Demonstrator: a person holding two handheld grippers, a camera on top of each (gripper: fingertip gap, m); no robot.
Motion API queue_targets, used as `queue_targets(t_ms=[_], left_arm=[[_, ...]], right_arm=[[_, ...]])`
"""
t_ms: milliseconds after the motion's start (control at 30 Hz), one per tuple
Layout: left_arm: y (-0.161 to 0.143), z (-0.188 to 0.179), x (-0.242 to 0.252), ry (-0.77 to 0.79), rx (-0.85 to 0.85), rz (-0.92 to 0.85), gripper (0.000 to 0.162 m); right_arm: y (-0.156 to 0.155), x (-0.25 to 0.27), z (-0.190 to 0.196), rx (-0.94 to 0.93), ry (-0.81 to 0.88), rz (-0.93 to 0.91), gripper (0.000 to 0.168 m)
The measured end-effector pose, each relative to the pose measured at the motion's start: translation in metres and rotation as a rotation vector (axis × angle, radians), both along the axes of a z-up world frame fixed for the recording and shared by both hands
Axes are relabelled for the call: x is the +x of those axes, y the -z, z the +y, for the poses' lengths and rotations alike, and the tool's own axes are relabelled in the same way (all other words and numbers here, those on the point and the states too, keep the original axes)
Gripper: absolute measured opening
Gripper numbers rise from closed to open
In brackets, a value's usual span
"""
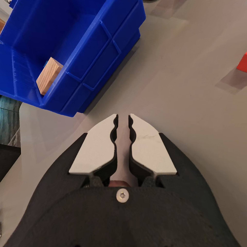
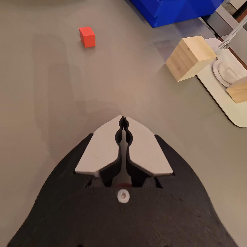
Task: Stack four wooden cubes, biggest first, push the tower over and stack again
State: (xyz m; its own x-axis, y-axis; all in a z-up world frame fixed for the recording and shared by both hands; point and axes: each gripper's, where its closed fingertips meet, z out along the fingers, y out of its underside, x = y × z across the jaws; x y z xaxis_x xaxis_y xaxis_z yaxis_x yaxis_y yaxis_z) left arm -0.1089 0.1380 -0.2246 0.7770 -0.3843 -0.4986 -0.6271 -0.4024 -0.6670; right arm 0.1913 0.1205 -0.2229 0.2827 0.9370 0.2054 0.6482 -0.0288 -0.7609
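In the left wrist view a wooden cube [image 1: 50, 76] lies inside a blue bin [image 1: 85, 57], against its near wall. My left gripper [image 1: 123, 115] hovers over the grey table just right of the bin's corner, its fingertips a narrow gap apart and empty. A red cube [image 1: 243, 64] shows at the right edge. In the right wrist view my right gripper [image 2: 123, 117] is shut and empty over the table. A small red cube [image 2: 87, 36] sits far ahead to the left. A large pale wooden cube [image 2: 189, 57] stands at the right, and another wooden cube [image 2: 238, 90] shows at the right edge.
A white base plate [image 2: 227, 106] with a round disc and a metal rod lies at the right; both pale cubes rest partly on it. The blue bin [image 2: 173, 12] shows at the top. The table's left edge [image 1: 20, 120] and dark floor show in the left wrist view. The left gripper's tips are roughly 30 cm from the right gripper's. The left tips stand about 11 cm off the wooden cube [image 1: 50, 76].
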Motion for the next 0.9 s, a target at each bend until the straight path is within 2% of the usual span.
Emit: queue_targets(t_ms=[33,267,900], left_arm=[[0.000,0.000,0.000,-0.002,0.001,0.004,0.012],[0.002,0.007,-0.007,-0.023,0.017,0.073,0.000],[-0.001,0.011,-0.014,-0.039,0.063,0.114,0.007]], right_arm=[[0.000,0.001,0.001,0.001,-0.003,0.000,0.000],[0.000,0.000,0.002,0.034,-0.049,-0.010,0.000],[0.002,0.000,0.017,0.102,-0.023,-0.048,0.000]])
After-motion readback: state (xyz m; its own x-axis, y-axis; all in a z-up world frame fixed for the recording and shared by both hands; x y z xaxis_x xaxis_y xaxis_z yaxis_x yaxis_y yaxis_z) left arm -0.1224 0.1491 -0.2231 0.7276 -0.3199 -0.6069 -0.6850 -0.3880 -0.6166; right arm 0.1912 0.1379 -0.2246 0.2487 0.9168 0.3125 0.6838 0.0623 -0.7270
